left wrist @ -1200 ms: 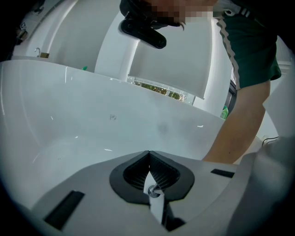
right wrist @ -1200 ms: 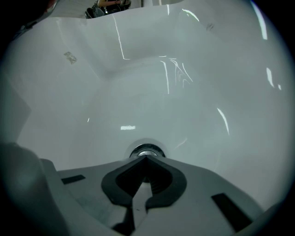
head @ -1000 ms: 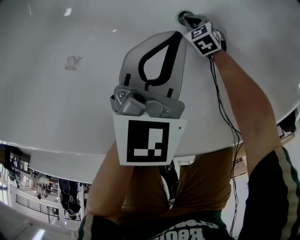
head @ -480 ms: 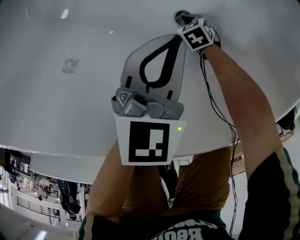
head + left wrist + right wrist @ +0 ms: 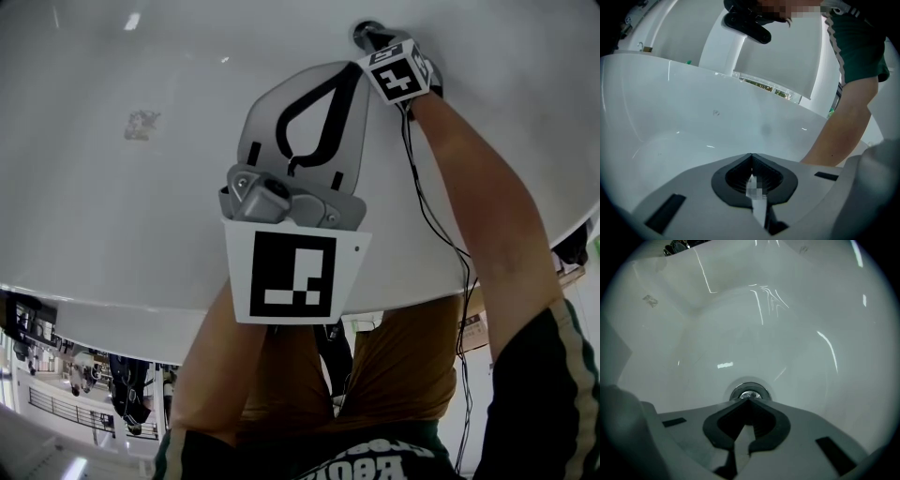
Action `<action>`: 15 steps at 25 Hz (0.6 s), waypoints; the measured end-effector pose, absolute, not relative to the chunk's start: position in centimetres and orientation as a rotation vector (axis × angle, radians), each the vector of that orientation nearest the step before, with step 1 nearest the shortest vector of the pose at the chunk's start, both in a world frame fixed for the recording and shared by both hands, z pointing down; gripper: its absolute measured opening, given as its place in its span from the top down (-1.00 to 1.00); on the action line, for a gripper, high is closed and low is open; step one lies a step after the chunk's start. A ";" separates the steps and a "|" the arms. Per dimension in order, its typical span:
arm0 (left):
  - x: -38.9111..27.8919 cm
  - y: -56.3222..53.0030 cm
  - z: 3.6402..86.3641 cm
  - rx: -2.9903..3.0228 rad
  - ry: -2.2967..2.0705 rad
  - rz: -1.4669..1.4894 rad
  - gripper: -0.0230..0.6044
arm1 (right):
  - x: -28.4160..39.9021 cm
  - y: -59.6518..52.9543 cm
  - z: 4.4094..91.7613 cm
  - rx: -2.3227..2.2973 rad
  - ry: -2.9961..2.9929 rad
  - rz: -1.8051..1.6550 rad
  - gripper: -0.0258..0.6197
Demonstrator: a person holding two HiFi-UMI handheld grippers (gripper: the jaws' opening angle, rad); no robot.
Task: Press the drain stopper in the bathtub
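Observation:
The chrome drain stopper (image 5: 749,393) sits in the floor of the white bathtub (image 5: 797,333). My right gripper (image 5: 748,400) is shut, and its closed tips rest on the near edge of the stopper. In the head view the right gripper (image 5: 377,39) reaches down to the drain stopper (image 5: 362,31) at the top of the picture, with its marker cube just behind. My left gripper (image 5: 314,89) is shut on nothing and hangs over the middle of the tub. In its own view the left gripper (image 5: 751,155) points at the bare tub wall.
The tub's near rim (image 5: 112,309) runs across the lower head view. A chrome fitting (image 5: 675,246) stands at the tub's far end. A small grey mark (image 5: 141,124) shows on the tub surface. A cable (image 5: 441,225) trails along the right forearm (image 5: 839,126).
The right gripper has shifted slightly left over the drain and stays down on it. The left gripper has barely moved.

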State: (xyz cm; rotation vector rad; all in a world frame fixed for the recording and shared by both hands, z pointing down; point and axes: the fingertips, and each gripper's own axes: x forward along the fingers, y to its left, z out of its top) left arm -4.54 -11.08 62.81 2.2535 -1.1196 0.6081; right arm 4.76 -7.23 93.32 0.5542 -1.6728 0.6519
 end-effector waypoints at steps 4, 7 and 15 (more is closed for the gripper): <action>-5.2 -11.4 63.0 2.252 -1.155 0.620 0.90 | 4.6 -7.4 93.4 0.589 -1.661 0.705 0.88; -5.6 -11.3 63.3 2.240 -1.165 0.627 0.90 | 4.4 -7.2 92.9 0.563 -1.661 0.705 0.88; -5.9 -11.5 63.2 2.240 -1.192 0.644 0.90 | 4.3 -7.3 92.3 0.531 -1.697 0.657 0.88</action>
